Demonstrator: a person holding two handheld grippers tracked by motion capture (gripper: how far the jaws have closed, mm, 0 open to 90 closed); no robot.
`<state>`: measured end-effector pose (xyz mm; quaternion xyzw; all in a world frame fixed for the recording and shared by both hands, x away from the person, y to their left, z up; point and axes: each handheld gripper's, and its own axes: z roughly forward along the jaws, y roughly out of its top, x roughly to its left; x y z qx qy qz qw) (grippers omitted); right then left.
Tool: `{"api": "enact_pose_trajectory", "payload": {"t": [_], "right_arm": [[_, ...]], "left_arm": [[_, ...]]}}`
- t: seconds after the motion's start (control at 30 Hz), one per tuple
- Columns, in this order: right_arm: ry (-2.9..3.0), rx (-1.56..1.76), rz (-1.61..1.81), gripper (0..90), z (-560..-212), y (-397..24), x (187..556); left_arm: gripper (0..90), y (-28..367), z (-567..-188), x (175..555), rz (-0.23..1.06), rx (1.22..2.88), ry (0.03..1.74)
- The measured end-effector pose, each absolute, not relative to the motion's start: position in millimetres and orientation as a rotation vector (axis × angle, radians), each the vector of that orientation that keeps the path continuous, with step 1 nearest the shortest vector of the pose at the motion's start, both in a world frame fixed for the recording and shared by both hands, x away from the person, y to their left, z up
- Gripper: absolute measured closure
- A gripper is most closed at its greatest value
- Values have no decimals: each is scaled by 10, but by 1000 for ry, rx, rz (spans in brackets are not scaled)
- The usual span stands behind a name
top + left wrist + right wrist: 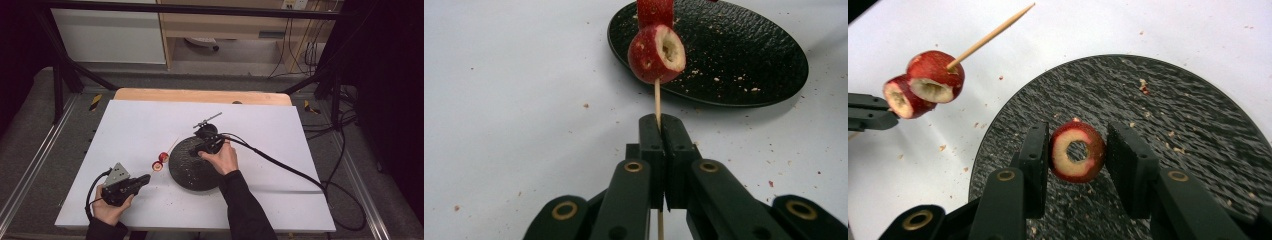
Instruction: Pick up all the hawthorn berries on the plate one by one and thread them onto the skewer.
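Here the left gripper (659, 131) has its fingers (650, 145) clamped together on a thin wooden skewer (657, 102), held low over the white counter (140, 130) beside the black textured plate (744, 55). Two cored red fruit pieces (923, 82) sit threaded side by side on the skewer, its pointed end jutting free past them. Over the plate, the right gripper (1079, 152) holds a third cored fruit piece (1077, 151), a red ring with a pale cut face and a hole through the middle; the left finger (1037, 150) presses its side, while the right finger seems just shy of it. Crumbs dot the plate and counter.
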<state>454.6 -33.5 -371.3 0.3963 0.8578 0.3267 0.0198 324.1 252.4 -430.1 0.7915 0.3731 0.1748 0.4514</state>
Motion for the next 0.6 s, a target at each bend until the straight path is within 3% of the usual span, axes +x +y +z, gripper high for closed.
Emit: {"api": "enact_pose_trajectory", "payload": {"t": [0.6], "right_arm": [[2460, 1309, 1309, 629, -3790, -921, 4280]], "left_arm": [[884, 2369, -4300, 3213, 430, 1962, 892]]}}
